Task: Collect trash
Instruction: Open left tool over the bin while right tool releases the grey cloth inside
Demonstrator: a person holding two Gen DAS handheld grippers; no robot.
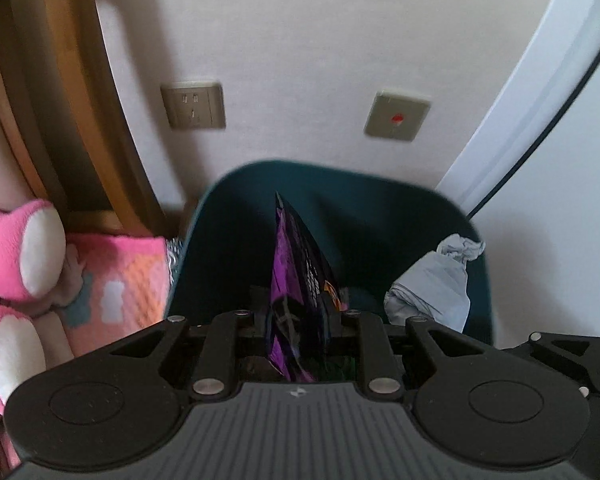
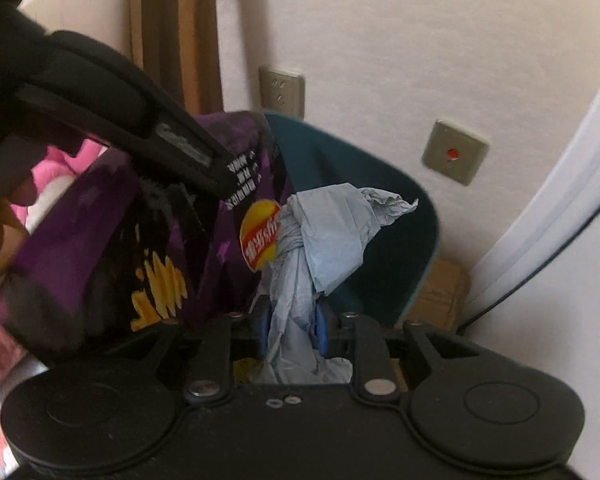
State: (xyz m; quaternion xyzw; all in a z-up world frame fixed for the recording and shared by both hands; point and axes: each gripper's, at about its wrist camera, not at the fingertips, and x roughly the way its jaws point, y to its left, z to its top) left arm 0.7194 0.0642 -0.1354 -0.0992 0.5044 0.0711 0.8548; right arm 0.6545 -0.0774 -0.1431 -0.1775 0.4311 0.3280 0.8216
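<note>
My left gripper [image 1: 298, 304] is shut on a purple chip bag [image 1: 300, 276] and holds it upright over the open dark teal trash bin [image 1: 352, 196]. My right gripper [image 2: 292, 320] is shut on a crumpled light blue plastic bag [image 2: 324, 236], also held over the teal bin [image 2: 356, 184]. In the right wrist view the left gripper [image 2: 224, 176] and its purple chip bag [image 2: 112, 240] are close on the left, touching the blue bag. In the left wrist view the blue plastic bag [image 1: 436, 276] shows at the bin's right side.
The bin stands against a white wall with a socket [image 1: 193, 105] and a switch plate [image 1: 397, 116]. A wooden frame [image 1: 60, 92] and pink plush and quilt [image 1: 112, 280] lie to the left. A white door frame [image 1: 520, 100] and a cardboard box [image 2: 440, 292] are on the right.
</note>
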